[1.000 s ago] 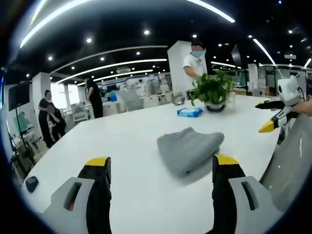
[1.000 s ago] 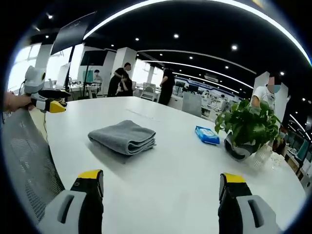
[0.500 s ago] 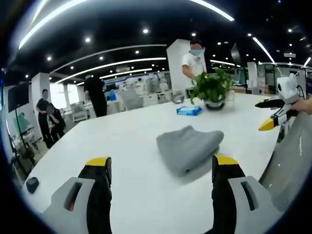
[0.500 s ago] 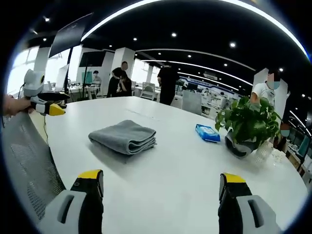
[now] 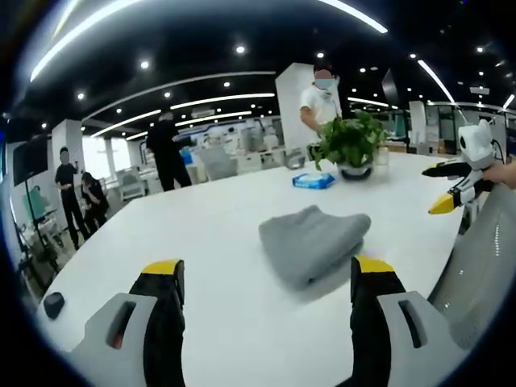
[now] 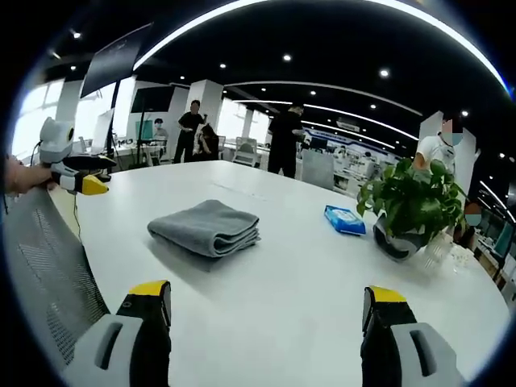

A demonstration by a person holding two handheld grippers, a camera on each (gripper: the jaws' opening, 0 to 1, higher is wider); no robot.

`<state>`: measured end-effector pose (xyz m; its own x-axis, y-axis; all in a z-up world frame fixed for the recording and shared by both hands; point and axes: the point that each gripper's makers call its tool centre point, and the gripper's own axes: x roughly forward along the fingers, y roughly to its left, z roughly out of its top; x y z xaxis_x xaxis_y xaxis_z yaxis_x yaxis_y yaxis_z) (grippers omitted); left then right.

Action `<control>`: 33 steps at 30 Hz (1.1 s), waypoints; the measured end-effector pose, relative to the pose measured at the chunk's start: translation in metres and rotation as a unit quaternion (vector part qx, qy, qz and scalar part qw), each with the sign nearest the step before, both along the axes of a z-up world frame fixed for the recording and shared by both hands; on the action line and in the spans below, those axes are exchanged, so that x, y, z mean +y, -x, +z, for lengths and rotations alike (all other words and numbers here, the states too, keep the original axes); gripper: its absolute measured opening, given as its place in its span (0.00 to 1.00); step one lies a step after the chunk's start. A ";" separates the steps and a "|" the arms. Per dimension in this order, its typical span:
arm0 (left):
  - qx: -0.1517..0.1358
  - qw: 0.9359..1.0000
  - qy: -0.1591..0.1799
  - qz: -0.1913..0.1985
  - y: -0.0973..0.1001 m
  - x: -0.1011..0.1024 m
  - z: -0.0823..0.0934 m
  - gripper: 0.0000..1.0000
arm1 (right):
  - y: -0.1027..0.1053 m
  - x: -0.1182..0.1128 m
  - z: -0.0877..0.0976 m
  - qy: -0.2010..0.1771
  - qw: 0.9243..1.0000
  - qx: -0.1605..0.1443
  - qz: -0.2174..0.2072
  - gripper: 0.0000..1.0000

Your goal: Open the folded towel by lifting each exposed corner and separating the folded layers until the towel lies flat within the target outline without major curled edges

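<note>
White table (image 5: 226, 210) fills a big, bright office. Since a moment ago nothing on it has moved; only people far back have walked. The gray towel (image 5: 312, 243) is still folded, at about 1 o'clock from the left gripper (image 5: 266, 274). Both the left gripper and the right gripper (image 6: 266, 297) hold their jaws wide apart, not touching it. So the opening has not begun.

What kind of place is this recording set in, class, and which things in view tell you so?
Most likely a big open-plan office. A long white table holds a folded grey towel and a potted plant, strip lights run across a dark ceiling, and desks and standing people fill the background.
</note>
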<state>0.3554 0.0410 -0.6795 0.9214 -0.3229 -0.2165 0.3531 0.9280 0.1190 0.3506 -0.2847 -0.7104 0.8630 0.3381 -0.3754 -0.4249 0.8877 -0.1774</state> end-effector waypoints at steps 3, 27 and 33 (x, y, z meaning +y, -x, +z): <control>0.001 1.000 0.000 -0.001 0.000 0.000 -0.001 0.85 | 0.000 0.000 0.000 -0.001 1.000 0.001 -0.001 1.00; 0.017 1.000 -0.010 -0.013 0.002 -0.004 -0.008 0.85 | 0.001 0.001 -0.001 0.007 1.000 0.000 0.001 1.00; 0.019 1.000 -0.016 -0.014 0.003 -0.004 -0.010 0.85 | 0.001 -0.001 0.001 0.003 1.000 -0.004 -0.003 1.00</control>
<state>0.3529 0.0366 -0.6892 0.9027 -0.3416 -0.2617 0.3846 0.9132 0.1345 0.3501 -0.2853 -0.7091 0.8680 0.3316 -0.3695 -0.4188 0.8888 -0.1861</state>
